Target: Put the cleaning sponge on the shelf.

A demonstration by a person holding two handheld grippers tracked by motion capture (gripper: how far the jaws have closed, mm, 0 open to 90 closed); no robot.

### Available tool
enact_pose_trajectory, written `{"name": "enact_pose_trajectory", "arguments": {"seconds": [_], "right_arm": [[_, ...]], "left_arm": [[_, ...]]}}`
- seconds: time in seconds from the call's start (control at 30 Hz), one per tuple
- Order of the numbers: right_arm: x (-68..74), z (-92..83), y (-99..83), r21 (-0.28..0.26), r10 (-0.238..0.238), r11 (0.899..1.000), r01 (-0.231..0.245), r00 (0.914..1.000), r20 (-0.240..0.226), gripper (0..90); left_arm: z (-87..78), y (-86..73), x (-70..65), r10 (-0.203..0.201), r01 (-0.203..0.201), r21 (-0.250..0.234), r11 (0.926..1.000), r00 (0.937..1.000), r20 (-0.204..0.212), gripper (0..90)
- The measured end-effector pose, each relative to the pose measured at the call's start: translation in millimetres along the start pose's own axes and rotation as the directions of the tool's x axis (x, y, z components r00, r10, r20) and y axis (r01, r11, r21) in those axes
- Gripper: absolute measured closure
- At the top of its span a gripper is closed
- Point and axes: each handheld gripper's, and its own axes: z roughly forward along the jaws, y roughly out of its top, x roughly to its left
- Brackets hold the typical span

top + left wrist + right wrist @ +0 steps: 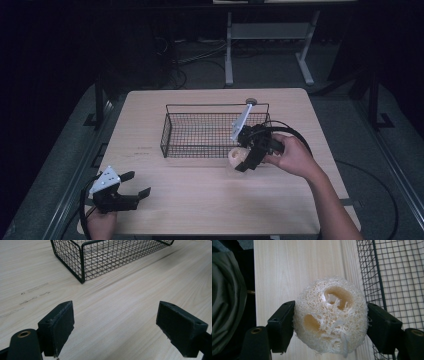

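Right gripper [329,320] clamps the loofah [330,315] across its round sides just beside the wire basket [392,272], looks light, springy, grippy, so gentle squeeze; left gripper [115,325] wide open, empty.

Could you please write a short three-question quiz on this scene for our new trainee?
1. True or false: the right hand-held gripper is shut on the loofah sponge.
2. The wire basket is: A) empty, B) full of sponges, C) upside down.
3. What lies between the pads of the left hand-held gripper?

Key
1. True; both pads press its sides.
2. A.
3. Nothing; its jaws stand open over the bare table.
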Motion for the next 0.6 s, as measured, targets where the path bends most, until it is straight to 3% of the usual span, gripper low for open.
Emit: {"name": "enact_pose_trajectory", "arguments": {"seconds": [0.2,0.6], "right_arm": [[-10.8,-11.4,6.2,-0.016,0.009,1.000,-0.009,0.9999,0.007,28.5],[-25.2,-16.3,8.4,-0.011,0.041,0.999,-0.041,0.9991,0.010,28.5]], "left_arm": [[-0.1,-0.2,0.3,-0.003,0.003,-0.002,1.0000,1.0000,0.000,13.6],[-0.1,-0.1,-0.3,-0.002,0.002,0.000,1.0000,1.0000,0.002,13.7]]}}
